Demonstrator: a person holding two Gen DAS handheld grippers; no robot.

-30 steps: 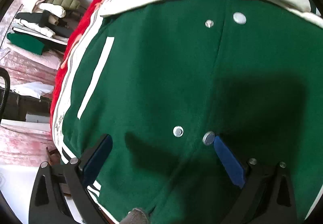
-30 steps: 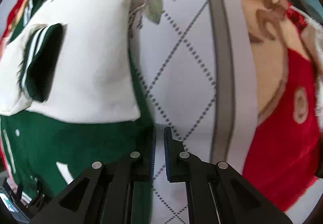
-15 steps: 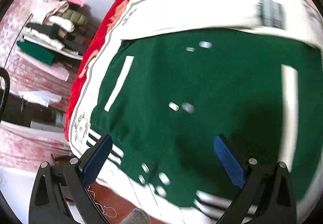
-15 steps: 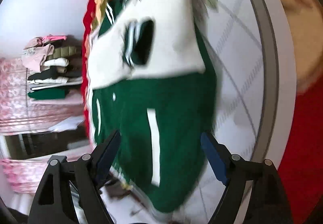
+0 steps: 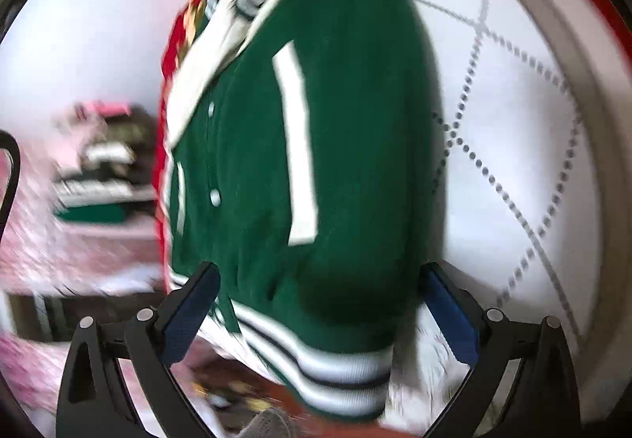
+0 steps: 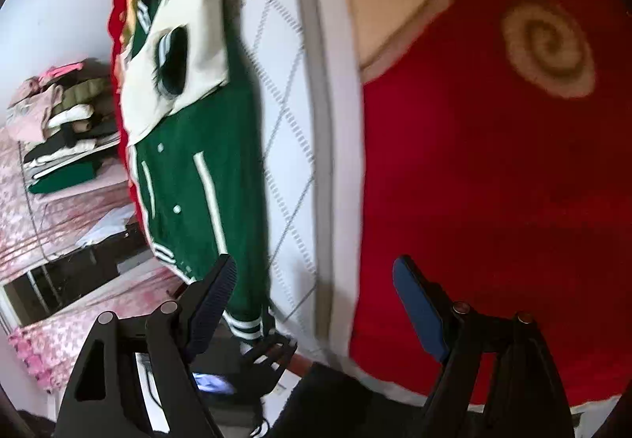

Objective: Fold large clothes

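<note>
A green varsity jacket [image 5: 316, 161] with white sleeves, white pocket stripes, snap buttons and a striped hem lies flat on a white quilted bed cover [image 5: 513, 129]. Its white sleeve is folded across the upper part. My left gripper [image 5: 320, 303] is open and empty, its jaws standing either side of the jacket's striped hem, above it. The jacket also shows in the right wrist view [image 6: 189, 169], at the left. My right gripper [image 6: 316, 299] is open and empty, off to the jacket's right over the cover's edge and a red blanket [image 6: 493, 181].
A stack of folded clothes [image 6: 63, 129] sits on a surface by the wall at the left; it also shows blurred in the left wrist view [image 5: 98, 169]. A pink patterned cloth [image 6: 59, 232] hangs below it. The other gripper's black frame [image 6: 268, 355] shows at the bed's near edge.
My right gripper opened, letting go of the jacket's edge, and swung right over the red blanket. My left gripper pulled back from the jacket to its hem. Both views are motion-blurred.
</note>
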